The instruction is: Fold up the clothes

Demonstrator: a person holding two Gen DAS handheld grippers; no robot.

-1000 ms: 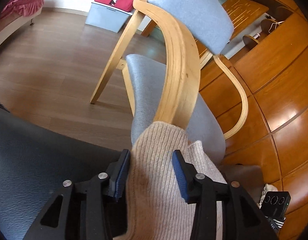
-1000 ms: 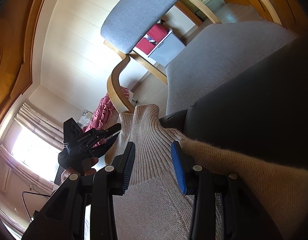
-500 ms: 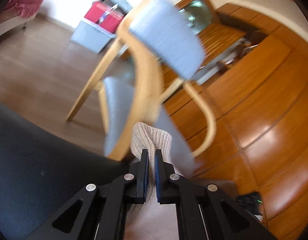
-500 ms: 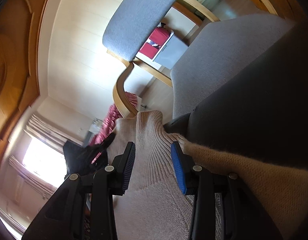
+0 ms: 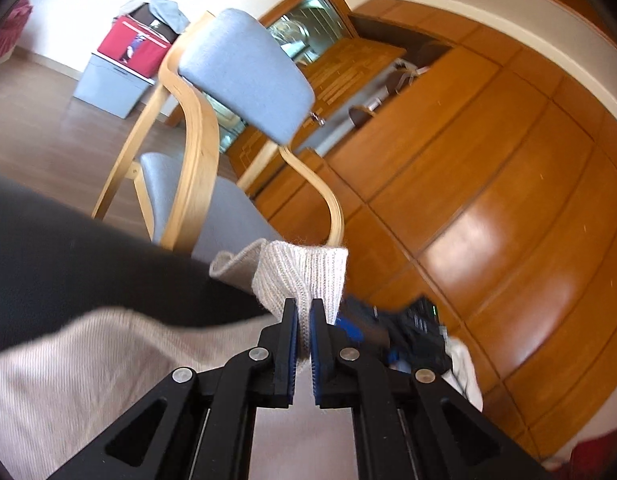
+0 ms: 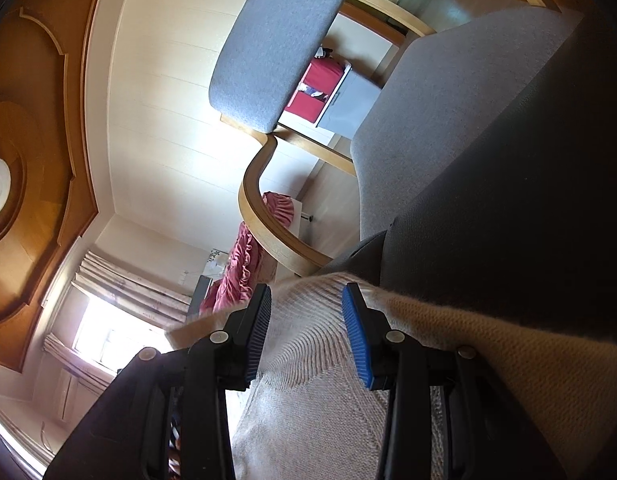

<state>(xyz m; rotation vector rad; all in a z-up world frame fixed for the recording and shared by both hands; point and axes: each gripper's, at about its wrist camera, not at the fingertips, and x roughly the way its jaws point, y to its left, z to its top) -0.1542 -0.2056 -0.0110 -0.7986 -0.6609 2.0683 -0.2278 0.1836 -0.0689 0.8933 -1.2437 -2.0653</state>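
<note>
Left tool [image 5: 303, 322]: jaws now pinched together on the ribbed cuff [image 5: 304, 276] of the beige sweater [image 5: 88, 364]; a second ago they stood wide with the knit lying loose between them. The cuff is lifted clear of the dark bench [image 5: 68, 248], with the grey-seated chair [image 5: 244, 80] behind it.

Right tool [image 6: 306, 330]: jaws apart, unchanged, straddling a ribbed part of the sweater; whether the pads press it, you cannot tell. The knit there lies on the bench edge, on the near side of the chair.

Reading: you have the sleeve end secured, so the sleeve fold can start. Carry the cuff across the body panel.
</note>
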